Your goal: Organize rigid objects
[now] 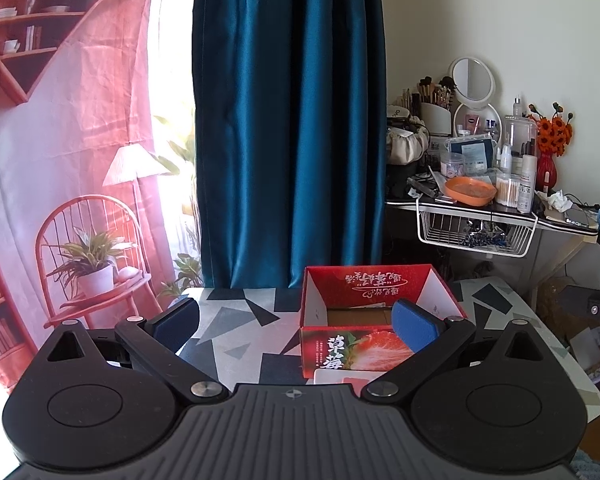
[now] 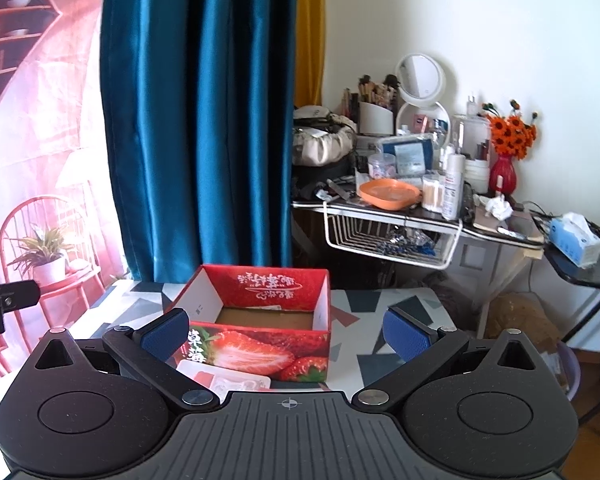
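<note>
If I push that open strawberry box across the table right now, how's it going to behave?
The strawberry box looks like thin cardboard and seems nearly empty, so probably light and quick to slide on the smooth table. Its open top likely lets the walls flex if squeezed. Low and wide, it seems unlikely to tip.

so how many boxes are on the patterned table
1: the red strawberry box sits open on the patterned table, with a white packet in front; more may be hidden below view.
</note>
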Demonstrator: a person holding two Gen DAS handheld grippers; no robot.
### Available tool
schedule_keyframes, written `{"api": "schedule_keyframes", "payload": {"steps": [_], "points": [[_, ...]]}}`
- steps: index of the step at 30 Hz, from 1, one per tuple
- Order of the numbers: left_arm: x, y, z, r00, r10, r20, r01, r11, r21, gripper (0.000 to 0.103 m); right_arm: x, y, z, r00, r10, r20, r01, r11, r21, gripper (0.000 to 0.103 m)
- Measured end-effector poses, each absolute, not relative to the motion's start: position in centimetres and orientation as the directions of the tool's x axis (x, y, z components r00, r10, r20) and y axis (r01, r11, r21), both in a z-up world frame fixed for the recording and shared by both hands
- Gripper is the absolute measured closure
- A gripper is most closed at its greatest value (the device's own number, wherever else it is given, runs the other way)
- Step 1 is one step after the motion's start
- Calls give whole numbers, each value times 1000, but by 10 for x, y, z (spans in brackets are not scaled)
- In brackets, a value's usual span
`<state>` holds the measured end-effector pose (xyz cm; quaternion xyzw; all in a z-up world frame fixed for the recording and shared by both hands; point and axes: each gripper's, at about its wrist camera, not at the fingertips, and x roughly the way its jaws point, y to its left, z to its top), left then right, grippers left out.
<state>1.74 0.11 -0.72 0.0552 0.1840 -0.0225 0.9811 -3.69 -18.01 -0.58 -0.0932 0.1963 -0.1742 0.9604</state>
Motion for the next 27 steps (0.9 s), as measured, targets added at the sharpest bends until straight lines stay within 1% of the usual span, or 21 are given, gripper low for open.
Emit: {"api": "schedule_keyframes", "payload": {"steps": [3, 5, 8, 9, 14, 18, 22, 25, 27], "points": [[34, 1, -17, 926, -27, -377, 77, 990, 118, 0, -31, -185, -8, 873, -363, -327, 286, 922, -260, 0], [46, -1, -27, 918, -4, -396, 66, 988, 143, 0, -26, -190, -12, 879, -354, -320, 277, 924, -263, 0], [65, -2, -45, 896, 1, -445, 76, 985, 155, 0, -18, -199, -25, 907, -333, -259, 264, 926, -269, 0], [70, -2, -52, 889, -3, -459, 83, 984, 155, 0, -13, -202, -31, 909, -326, -259, 258, 929, -265, 0], [96, 2, -94, 853, -12, -522, 108, 982, 154, 0, 12, -221, -62, 894, -305, -328, 238, 944, -228, 0], [114, 5, -133, 814, -41, -580, 132, 985, 115, 0, 35, -227, -104, 864, -324, -385, 227, 934, -275, 0], [119, 8, -171, 785, -58, -617, 133, 988, 76, 0, 48, -235, -146, 823, -291, -487, 176, 947, -269, 0], [117, 6, -195, 764, -86, -640, 162, 985, 61, 0, 50, -233, -179, 781, -350, -517, 181, 919, -349, 0], [118, 4, -209, 745, -92, -661, 172, 983, 57, 1, 51, -238, -199, 750, -351, -561, 172, 922, -348, 0]]}}
